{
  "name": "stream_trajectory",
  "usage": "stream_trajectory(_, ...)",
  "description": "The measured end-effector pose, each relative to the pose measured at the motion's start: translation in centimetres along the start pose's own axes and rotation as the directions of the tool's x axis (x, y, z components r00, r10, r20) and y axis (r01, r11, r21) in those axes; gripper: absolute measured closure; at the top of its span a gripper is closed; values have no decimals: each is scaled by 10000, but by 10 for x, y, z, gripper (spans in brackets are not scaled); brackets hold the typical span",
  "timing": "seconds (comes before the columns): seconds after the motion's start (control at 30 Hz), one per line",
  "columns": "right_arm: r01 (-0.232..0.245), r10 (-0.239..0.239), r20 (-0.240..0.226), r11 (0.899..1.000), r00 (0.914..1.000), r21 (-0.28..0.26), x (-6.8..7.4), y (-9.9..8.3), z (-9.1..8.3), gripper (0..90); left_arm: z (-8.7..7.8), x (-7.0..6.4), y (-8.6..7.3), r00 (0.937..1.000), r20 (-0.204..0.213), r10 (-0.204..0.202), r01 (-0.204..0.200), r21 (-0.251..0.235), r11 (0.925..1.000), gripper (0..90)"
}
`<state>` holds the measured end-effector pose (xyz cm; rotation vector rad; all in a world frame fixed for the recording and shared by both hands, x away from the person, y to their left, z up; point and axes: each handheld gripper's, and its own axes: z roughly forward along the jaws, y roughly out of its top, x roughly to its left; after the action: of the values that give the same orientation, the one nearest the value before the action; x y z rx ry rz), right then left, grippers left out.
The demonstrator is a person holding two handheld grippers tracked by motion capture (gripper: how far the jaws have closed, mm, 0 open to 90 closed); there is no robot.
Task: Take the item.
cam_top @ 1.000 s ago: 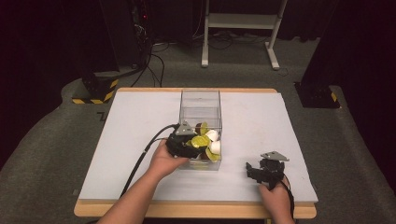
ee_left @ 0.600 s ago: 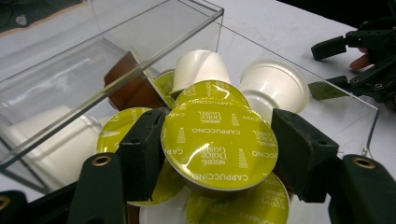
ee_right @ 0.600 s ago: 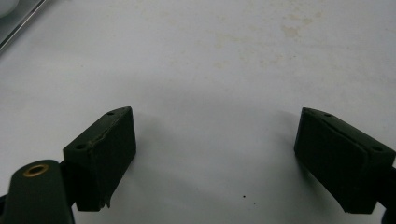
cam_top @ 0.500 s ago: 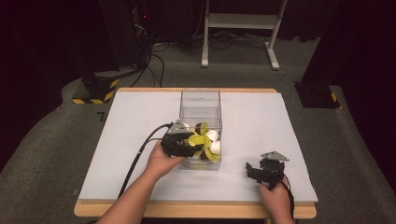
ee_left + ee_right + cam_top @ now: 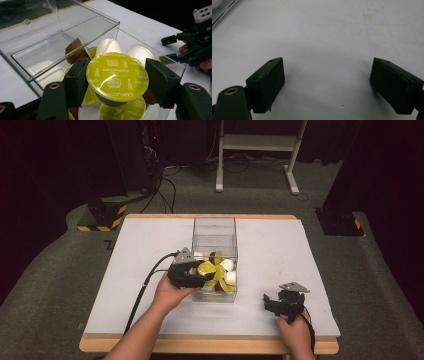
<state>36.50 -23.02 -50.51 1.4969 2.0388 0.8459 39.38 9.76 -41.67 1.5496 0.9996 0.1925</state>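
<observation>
One capsule (image 5: pixel 117 75) sits between the left tool (image 5: pixel 115 82) jaws.

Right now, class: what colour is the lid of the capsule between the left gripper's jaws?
Yellow-green, with white lettering: the capsule lid shows best in the left gripper view.

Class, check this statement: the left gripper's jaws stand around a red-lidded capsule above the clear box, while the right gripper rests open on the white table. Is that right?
Not quite. The capsule between the left gripper's jaws has a yellow-green lid marked CAPPUCCINO, not a red one, as the left gripper view shows. The rest holds: it is above the clear box, and the right gripper rests open on the white table.
</observation>
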Motion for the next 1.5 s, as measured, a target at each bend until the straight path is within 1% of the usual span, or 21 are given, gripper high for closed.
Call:
stream_trajectory(0.1,0,0,0,10000,10000,-1,0,0,0,128,-2,-1,1,10000,29,59,-58,-86,9999,375)
stream_trajectory(0.13,-10,10,-3,10000,10000,3,0,0,0,129,-2,-2,2,10000,53,-27,28,-161,9999,375)
stream_trajectory(0.17,3,-3,3,10000,10000,-1,0,0,0,129,-2,-2,2,10000,66,-19,20,-143,9999,376)
stream_trajectory(0.2,11,-11,-6,10000,10000,-10,0,0,0,129,-3,-2,2,9999,65,101,-100,-99,9999,376)
stream_trajectory(0.23,10,-10,-9,10000,10000,-10,0,0,0,128,-3,-3,3,10000,57,-56,57,-184,9998,376)
stream_trajectory(0.3,9,-9,-10,10000,10000,-8,0,0,0,129,-4,-2,4,10000,81,-38,40,-168,9999,377)
stream_trajectory(0.33,-7,7,4,10000,10000,2,0,0,0,128,-5,-3,5,9999,64,-111,113,-300,9995,377)
stream_trajectory(0.47,2,-2,-3,10000,10000,2,0,0,0,128,-9,-5,7,9999,98,-44,48,-400,9992,378)
stream_trajectory(0.67,-7,7,1,10000,10000,3,0,0,0,128,-15,-6,10,9999,-49,101,-104,-586,9982,378)
stream_trajectory(0.73,-10,10,0,10000,10000,3,0,0,0,128,-17,-6,11,9999,-72,120,-124,-600,9981,379)
stream_trajectory(0.77,-11,11,-3,10000,10000,5,0,0,0,128,-17,-6,11,9999,-115,67,-75,-675,9977,379)
stream_trajectory(0.83,1,-1,-2,10000,10000,1,0,0,0,128,-21,-5,12,9997,-160,179,-189,-626,9979,378)
stream_trajectory(1.0,-10,10,-1,10000,10000,5,0,0,0,128,-28,-3,13,9996,-238,155,-171,-687,9975,379)
stream_trajectory(1.1,-11,11,-3,10000,10000,4,0,0,0,128,-34,-2,13,9996,-291,-6,-16,-773,9970,379)
stream_trajectory(1.13,-12,12,-3,10000,10000,4,0,0,0,128,-34,-2,13,9996,-291,-6,-16,-773,9970,379)
stream_trajectory(1.23,-11,11,2,10000,10000,4,0,0,0,128,-42,2,13,9993,-376,41,-72,-806,9967,380)
stream_trajectory(1.37,22,-22,5,10000,10000,4,0,0,0,127,-47,6,12,9986,-526,-39,-7,-862,9963,380)
stream_trajectory(1.47,16,-16,1,10000,10000,3,0,0,0,127,-51,10,10,9980,-601,-206,145,-1008,9948,380)
stream_trajectory(1.5,31,-31,-2,10000,10000,-1,0,0,0,127,-53,12,10,9979,-613,-194,133,-985,9951,380)
